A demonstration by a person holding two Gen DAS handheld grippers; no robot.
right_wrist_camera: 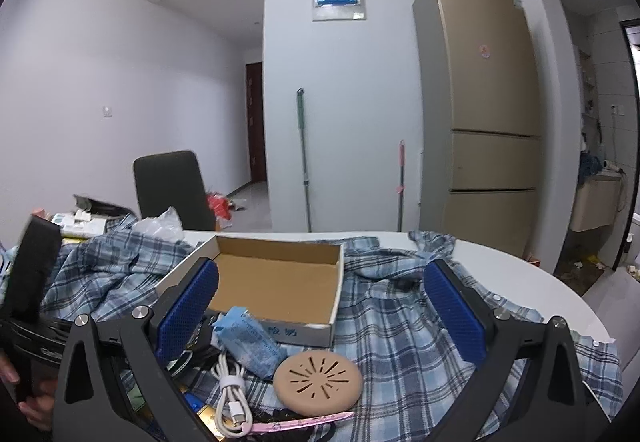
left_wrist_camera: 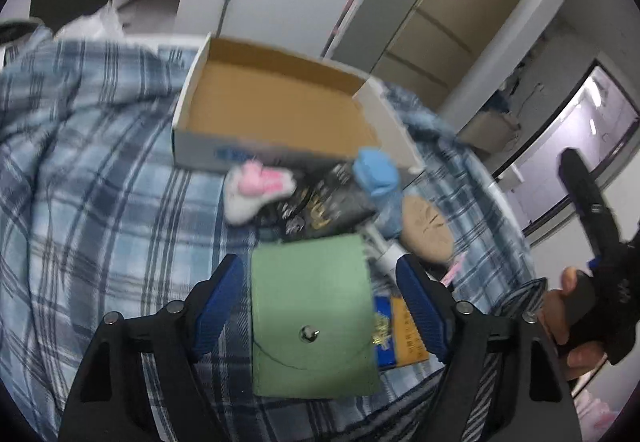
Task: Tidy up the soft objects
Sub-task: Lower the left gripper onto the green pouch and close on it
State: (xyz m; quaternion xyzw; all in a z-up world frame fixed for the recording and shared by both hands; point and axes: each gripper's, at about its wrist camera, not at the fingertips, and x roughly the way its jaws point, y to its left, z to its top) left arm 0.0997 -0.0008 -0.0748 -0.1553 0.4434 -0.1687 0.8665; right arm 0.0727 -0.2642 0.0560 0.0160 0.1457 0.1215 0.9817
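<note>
1. Two grippers are spread wide and hold nothing. In the left wrist view the left gripper [left_wrist_camera: 320, 306] brackets a green pouch [left_wrist_camera: 312, 316] in the lower centre of the frame, its blue pads clear of the pouch on both sides.
2. The step in hand looks like the approach to a first pick: the cardboard box [left_wrist_camera: 276, 109] in the upper centre is empty.
3. Next the left gripper would need to drop onto the pouch, close across its width, lift it and carry it up-frame to the box.
4. The right gripper [right_wrist_camera: 320, 314] hovers in the lower centre of its view, over the plaid cloth [right_wrist_camera: 400, 322].
5. Crowding the pouch: a pink-and-white sock [left_wrist_camera: 256, 187], a black packet [left_wrist_camera: 324, 201], a blue pack [right_wrist_camera: 250, 342], a white cable [right_wrist_camera: 230, 390], a tan round disc [right_wrist_camera: 318, 380] and a blue-and-yellow packet [left_wrist_camera: 400, 334] partly under the pouch's right edge. The packet may drag along.
</note>
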